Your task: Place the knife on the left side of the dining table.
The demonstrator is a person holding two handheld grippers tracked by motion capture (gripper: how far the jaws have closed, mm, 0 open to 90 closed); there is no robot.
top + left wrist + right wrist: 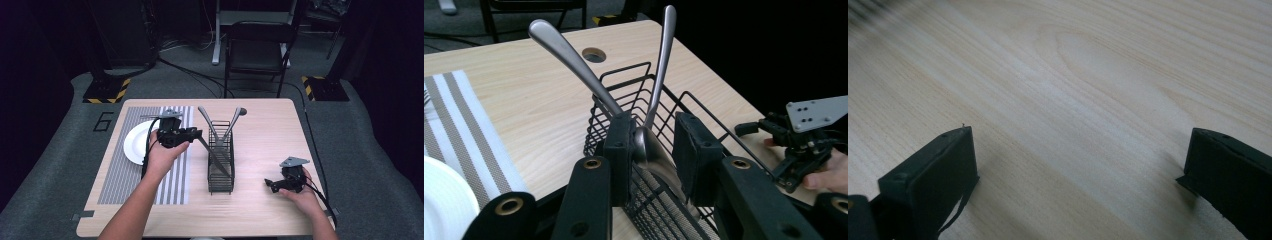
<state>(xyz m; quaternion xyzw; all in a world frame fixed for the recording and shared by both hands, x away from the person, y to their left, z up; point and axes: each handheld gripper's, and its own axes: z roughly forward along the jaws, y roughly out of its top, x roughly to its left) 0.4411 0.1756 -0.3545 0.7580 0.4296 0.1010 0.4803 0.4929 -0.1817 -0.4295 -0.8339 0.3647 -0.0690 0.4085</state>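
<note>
Left claw (651,150): pinching a spoon (651,145) over the basket (220,165); two utensils already inside. Right claw (1078,165): spread, idle at 4 o'clock.

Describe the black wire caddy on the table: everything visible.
The black wire caddy is a narrow, open-topped rectangular basket of thin metal rod, standing upright on the wooden table, right of the striped placemat. Two steel utensil handles lean out of its far end in a V. A third utensil lies across its rim between the left gripper jaws.
</note>
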